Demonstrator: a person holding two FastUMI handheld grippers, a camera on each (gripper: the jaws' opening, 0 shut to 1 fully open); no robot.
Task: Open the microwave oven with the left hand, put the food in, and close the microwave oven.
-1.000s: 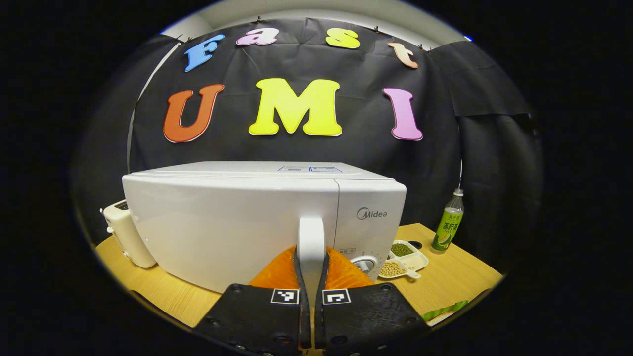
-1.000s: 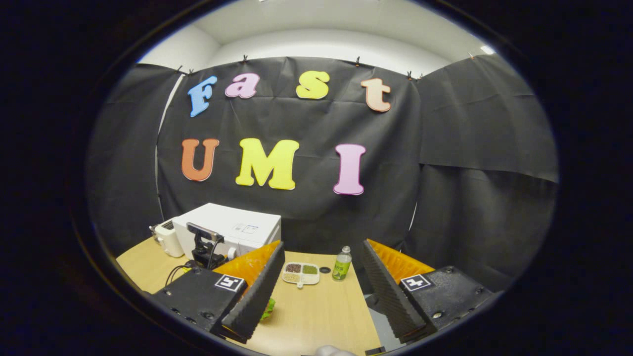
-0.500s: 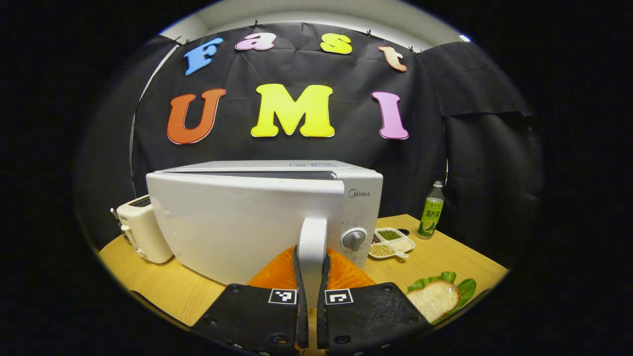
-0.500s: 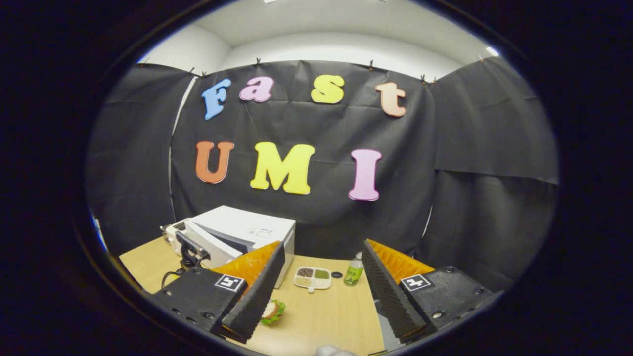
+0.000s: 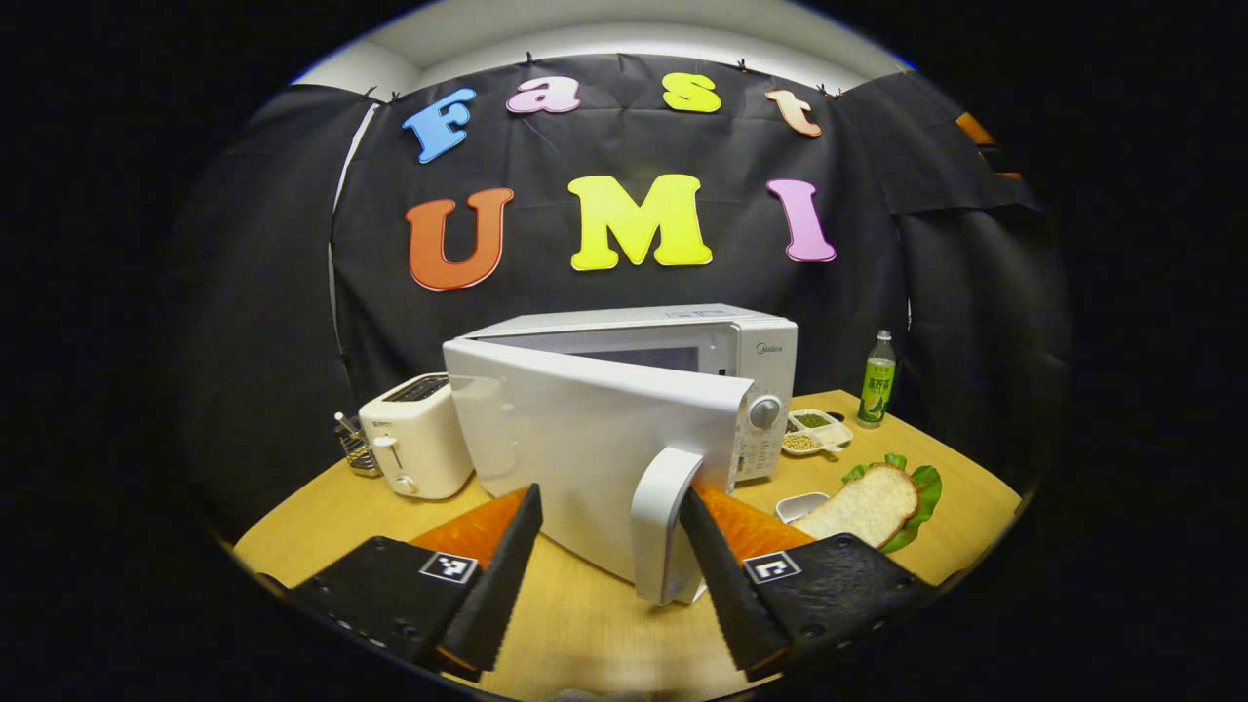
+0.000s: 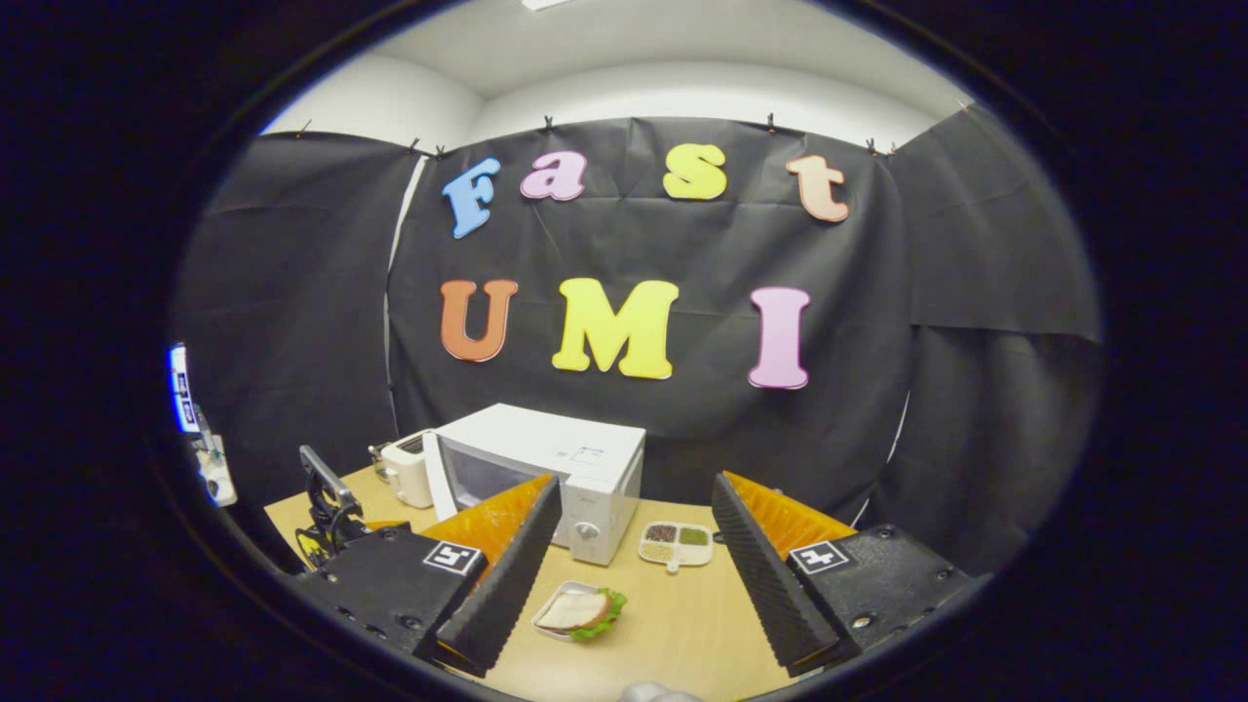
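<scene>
The white microwave (image 5: pixel 760 341) stands at the back of the wooden table with its door (image 5: pixel 585 439) swung partly open towards me. My left gripper (image 5: pixel 609 497) is open. The door's white handle (image 5: pixel 663 522) stands between its fingers, close to the right one and not pinched. The food is a slice of bread on lettuce (image 5: pixel 868 502), lying on a plate right of the microwave. In the right gripper view my right gripper (image 6: pixel 636 487) hangs open and holds nothing, above the table, with the bread and lettuce (image 6: pixel 577 611) below it and the microwave (image 6: pixel 575 448) beyond.
A white toaster (image 5: pixel 414 434) sits left of the microwave. To the microwave's right are a divided dish of beans (image 5: pixel 814 432), a green bottle (image 5: pixel 877 378) and a small white dish (image 5: pixel 801 505). Bare table (image 5: pixel 585 624) lies in front of the door.
My left gripper pulled the door from shut to partly open, then let go of the handle and opened. The right gripper stayed open while its view swung left, bringing the bread into sight.
</scene>
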